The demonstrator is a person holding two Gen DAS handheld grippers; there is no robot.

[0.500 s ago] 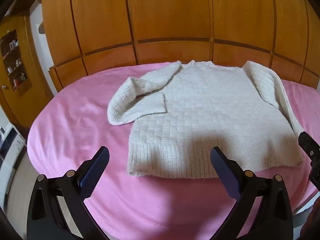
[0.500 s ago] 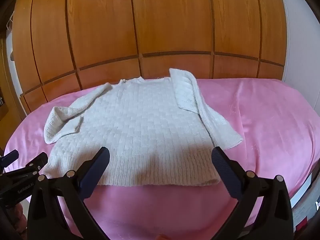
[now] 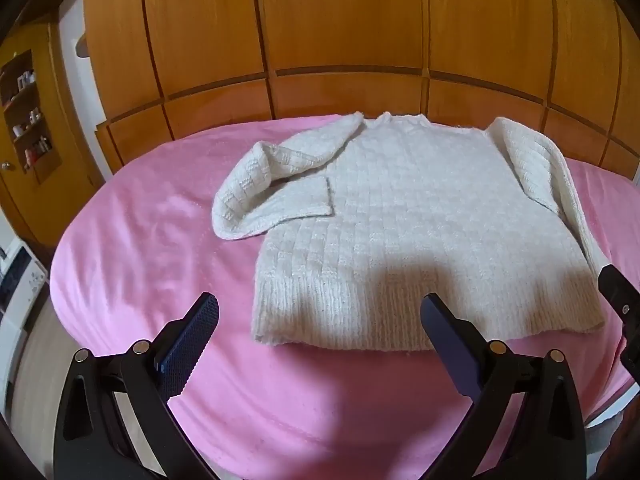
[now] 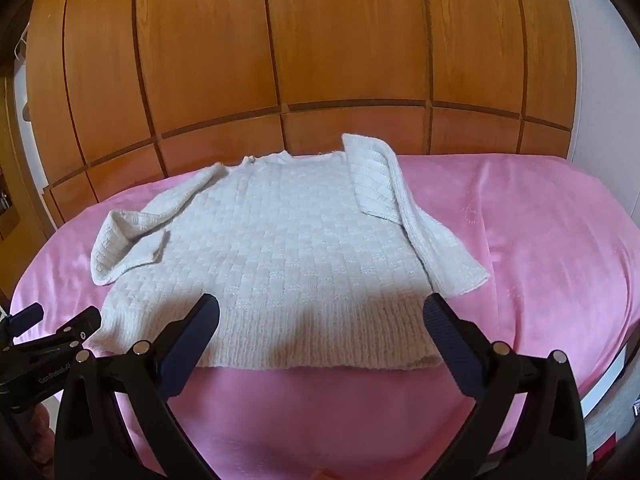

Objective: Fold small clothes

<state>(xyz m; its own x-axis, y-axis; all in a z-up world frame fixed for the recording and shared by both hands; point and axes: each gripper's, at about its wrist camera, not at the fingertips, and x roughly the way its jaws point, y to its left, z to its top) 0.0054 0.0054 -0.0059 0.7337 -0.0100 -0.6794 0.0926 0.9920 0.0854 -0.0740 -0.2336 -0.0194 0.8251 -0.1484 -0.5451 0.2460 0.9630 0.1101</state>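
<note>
Pink bed (image 3: 132, 264) before wooden wardrobe (image 3: 340, 20); cream sweater (image 3: 400, 220) flat at frame centre. Both grippers, left (image 3: 320, 312) and right (image 4: 320, 312), low in frame, fingers wide apart, empty. Shelf (image 3: 24, 112) at far left only in left view; white wall (image 4: 600, 80) only in right.

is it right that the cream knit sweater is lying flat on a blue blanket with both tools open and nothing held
Not quite: the blanket is pink, not blue, as the right wrist view shows plainly. The rest holds: the cream knit sweater lies flat on it, and both the left tool and the right tool are open with nothing held.
</note>
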